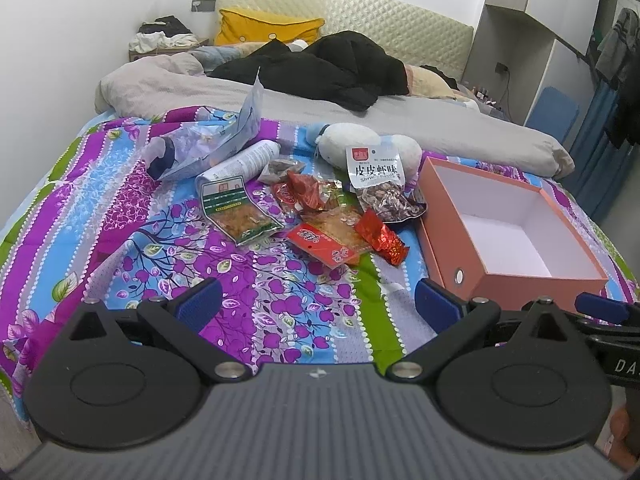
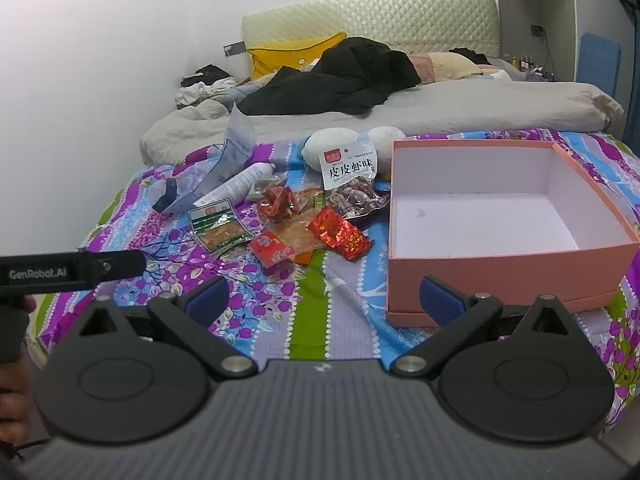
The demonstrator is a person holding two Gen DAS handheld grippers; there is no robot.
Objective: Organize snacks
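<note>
Shrimp pack half covers the white plush; red wrappers overlap. Pink box sits beside them. Left tongs and right tongs both spread wide, gripping nothing.

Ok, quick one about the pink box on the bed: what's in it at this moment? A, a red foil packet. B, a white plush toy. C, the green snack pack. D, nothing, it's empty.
D: the pink box shows only its bare white bottom, while the red foil packet and green snack pack lie on the floral bedspread to its left.
</note>
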